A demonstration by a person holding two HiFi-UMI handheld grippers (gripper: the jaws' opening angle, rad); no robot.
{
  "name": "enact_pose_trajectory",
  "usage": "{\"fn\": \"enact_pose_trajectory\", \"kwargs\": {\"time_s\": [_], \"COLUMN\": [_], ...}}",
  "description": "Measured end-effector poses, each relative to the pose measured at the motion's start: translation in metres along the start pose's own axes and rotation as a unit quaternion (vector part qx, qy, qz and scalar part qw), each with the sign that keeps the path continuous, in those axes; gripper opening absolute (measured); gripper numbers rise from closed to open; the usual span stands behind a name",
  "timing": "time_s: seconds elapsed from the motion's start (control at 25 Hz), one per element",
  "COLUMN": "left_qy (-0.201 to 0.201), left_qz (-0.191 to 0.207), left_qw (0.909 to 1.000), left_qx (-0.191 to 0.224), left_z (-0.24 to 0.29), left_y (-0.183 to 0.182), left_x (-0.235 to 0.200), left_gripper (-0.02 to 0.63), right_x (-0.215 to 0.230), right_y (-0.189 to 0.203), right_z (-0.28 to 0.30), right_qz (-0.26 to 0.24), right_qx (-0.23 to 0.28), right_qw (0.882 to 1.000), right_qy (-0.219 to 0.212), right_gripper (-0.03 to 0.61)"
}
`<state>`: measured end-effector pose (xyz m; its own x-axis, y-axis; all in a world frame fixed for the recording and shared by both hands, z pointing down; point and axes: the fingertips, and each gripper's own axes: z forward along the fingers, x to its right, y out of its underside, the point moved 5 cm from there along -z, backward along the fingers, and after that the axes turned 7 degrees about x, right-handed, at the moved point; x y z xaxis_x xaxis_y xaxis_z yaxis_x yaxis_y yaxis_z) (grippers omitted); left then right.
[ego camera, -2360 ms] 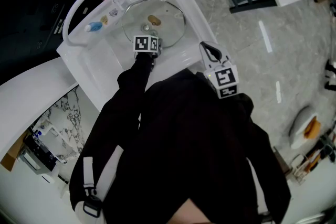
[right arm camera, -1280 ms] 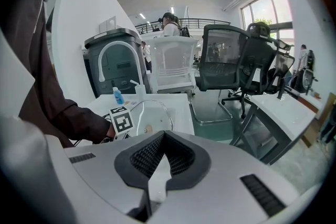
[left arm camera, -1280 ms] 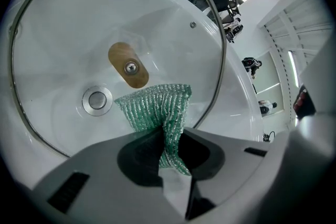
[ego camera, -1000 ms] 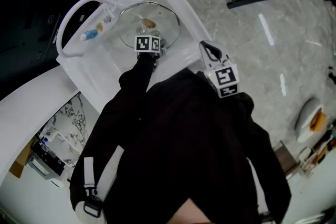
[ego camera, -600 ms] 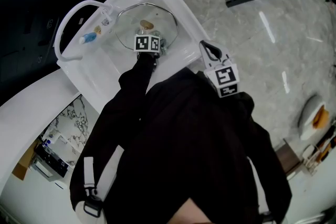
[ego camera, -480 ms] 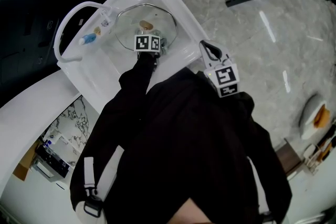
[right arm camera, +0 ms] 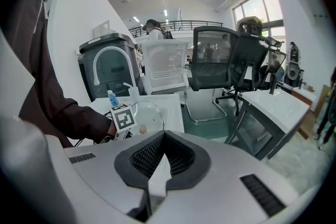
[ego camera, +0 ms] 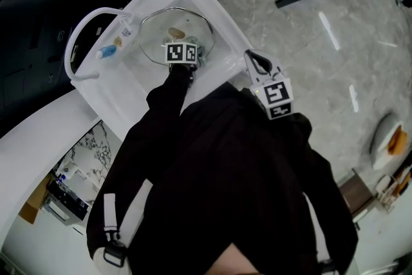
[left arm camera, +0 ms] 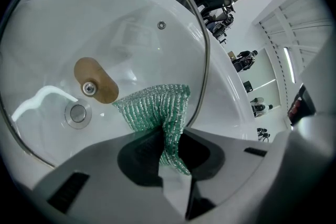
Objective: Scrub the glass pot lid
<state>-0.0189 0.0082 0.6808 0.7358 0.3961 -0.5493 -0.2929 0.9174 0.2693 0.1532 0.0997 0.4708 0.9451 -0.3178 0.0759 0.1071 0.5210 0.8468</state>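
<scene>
The glass pot lid [ego camera: 161,42] lies in the white sink, its steel rim [left arm camera: 203,50] and tan wooden knob [left arm camera: 95,80] plain in the left gripper view. My left gripper [ego camera: 191,60] is at the lid's near right edge, shut on a green knitted scrub cloth [left arm camera: 157,107]. The cloth fans out from the jaws and presses on the glass just inside the rim. My right gripper [ego camera: 257,62] hovers off the sink's right side, shut with nothing in it. From the right gripper view the lid [right arm camera: 148,112] shows beyond my right gripper [right arm camera: 160,160].
The white sink [ego camera: 215,13] has a curved white faucet [ego camera: 80,29] and a small blue bottle [ego camera: 107,51] at its left. Its drain [left arm camera: 77,113] shows through the glass. A black office chair [right arm camera: 226,65] and a grey bin [right arm camera: 110,73] stand beyond the sink.
The left gripper with the cloth has slid a little toward the lid's right rim, away from the knob. The right gripper has stayed in place. The head view has drifted.
</scene>
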Motion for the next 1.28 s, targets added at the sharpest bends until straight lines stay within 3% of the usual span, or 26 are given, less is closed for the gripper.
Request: {"fn": "enact_pose_trajectory", "kwargs": {"time_s": [1.28], "left_qy": [0.011], "left_qz": [0.03], "left_qw": [0.9993], "left_qx": [0.019], "left_z": [0.004], "left_y": [-0.034], "left_x": [0.041], "left_gripper": [0.071], "right_x": [0.021], "right_y": [-0.004], "right_z": [-0.008], "right_qz": [0.004], "right_qx": [0.014], "right_qw": [1.0], "right_qy": [0.012], "right_gripper": [0.002]}}
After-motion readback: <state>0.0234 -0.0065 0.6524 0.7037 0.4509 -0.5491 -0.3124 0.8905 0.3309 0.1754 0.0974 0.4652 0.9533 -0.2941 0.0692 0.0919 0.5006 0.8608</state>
